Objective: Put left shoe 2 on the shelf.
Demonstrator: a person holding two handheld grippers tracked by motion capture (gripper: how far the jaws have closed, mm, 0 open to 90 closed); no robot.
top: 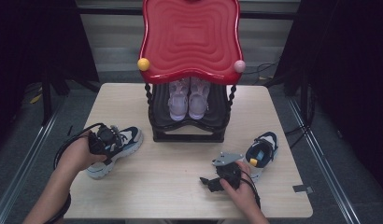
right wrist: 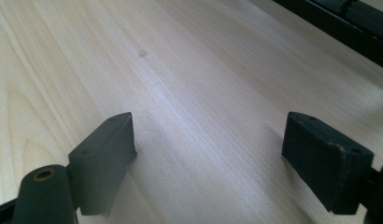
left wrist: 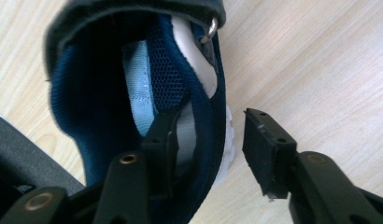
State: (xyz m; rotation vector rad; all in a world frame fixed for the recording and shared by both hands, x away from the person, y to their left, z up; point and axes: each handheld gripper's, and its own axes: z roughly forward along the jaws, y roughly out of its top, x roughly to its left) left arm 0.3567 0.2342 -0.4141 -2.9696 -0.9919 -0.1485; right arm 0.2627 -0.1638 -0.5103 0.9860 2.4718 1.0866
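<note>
The left gripper (top: 105, 140) is straddling the collar wall of the navy sneaker (top: 116, 147), jaws partly open, not yet clamping. The right gripper (right wrist: 217, 158) is hovering wide open and empty over the table (top: 180, 186).

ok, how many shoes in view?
4. A navy-and-white sneaker sits at the table's left with the left claw at its collar. A matching sneaker sits at right. Two lilac shoes stand on the black rack's lower shelf; more may be hidden.

Red-topped rack (top: 189, 37) at back of pale worktop (top: 180, 186); pink shoes (top: 187, 99) on its lower shelf; another sneaker (top: 261, 151) lying at right.
</note>
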